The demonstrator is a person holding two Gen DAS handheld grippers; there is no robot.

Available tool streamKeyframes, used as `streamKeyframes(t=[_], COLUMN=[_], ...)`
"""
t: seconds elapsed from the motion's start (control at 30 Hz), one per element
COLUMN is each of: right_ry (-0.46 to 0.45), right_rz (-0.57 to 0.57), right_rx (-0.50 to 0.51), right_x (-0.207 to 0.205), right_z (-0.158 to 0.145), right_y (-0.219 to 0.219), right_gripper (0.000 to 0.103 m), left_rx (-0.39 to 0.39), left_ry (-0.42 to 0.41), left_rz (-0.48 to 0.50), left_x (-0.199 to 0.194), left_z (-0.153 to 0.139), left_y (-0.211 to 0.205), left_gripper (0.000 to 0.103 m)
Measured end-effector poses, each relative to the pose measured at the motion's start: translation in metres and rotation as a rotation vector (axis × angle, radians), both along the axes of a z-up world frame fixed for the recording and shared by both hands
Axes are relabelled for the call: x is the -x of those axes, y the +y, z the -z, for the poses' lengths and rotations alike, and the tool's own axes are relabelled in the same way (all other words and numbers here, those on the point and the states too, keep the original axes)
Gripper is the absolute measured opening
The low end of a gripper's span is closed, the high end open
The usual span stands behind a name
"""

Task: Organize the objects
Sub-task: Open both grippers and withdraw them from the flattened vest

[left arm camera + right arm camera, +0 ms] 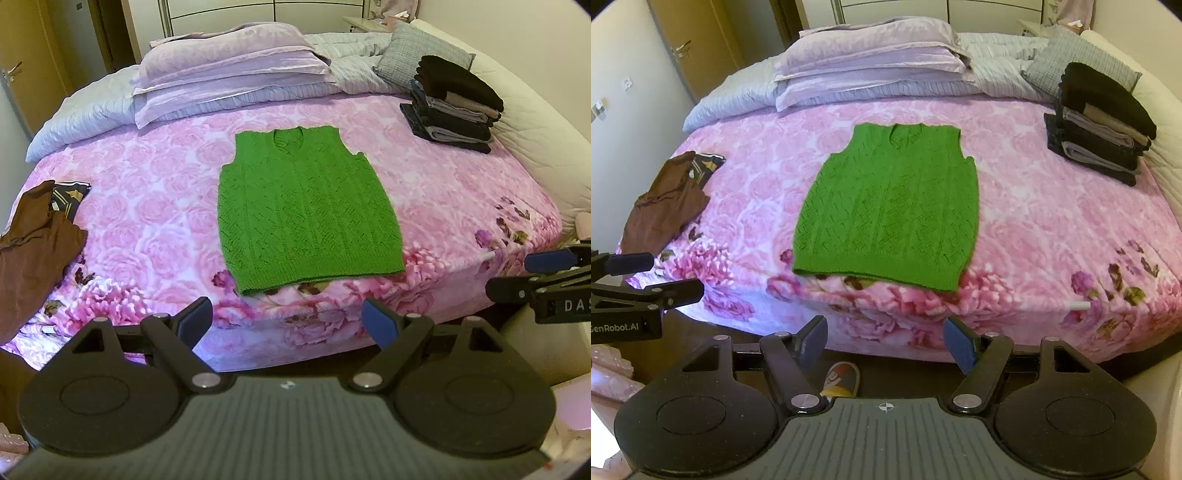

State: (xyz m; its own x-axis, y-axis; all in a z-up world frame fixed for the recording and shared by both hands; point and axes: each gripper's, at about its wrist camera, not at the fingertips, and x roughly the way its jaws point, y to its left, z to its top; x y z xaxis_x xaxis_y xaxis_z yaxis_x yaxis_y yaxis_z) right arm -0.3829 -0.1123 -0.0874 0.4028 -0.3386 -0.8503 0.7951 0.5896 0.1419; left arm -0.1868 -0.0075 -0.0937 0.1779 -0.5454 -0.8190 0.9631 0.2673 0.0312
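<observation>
From the left wrist view, the green knitted vest (306, 210) lies spread flat in the middle of the bed (461, 206), hem toward the camera and neckline away; the left tool (286, 319) hangs just short of that hem with its jaws wide apart and nothing between them. Beyond the vest's far right shoulder sits a stack of folded clothes (452, 105), and well off its left side a crumpled brown garment (35, 247) waits. I judge the step in hand to be the start of folding the vest, so the next move calls for bringing each tool down onto a hem corner and pinching only the knit, not the blanket beneath. The right tool's body at the frame edge shows the letters "DAS". From the right wrist view, the right tool (884, 343) hovers near the vest's (890, 210) hem, likewise spread open and empty; the left tool's body, off the vest's left side, reads "GenRobot.AI", the first letter partly cut off
</observation>
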Motion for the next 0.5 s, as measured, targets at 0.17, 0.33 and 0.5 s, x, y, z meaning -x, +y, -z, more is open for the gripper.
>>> streamKeyframes(t=[0.17,0.33,0.5], right_ry=[0.005,0.008,0.011], right_rz=[-0.002,-0.003,-0.006], right_rx=[-0.003,-0.003,-0.002], right_x=[-0.001,-0.0015,-0.0016], right_z=[0.0006,0.0013,0.0014], right_y=[0.0008,0.0005,-0.0012], right_gripper=[0.067,0.067,0.067], left_rx=[-0.003,0.0,0.0], left_ry=[0.0,-0.001,-0.002], left_rz=[-0.004,-0.002,-0.007], left_x=[0.0008,0.0005,0.0006], left_z=[0.0002,0.0008,0.001], left_y=[-0.001,-0.0011,-0.0024], left_gripper=[0.086,0.086,0.086])
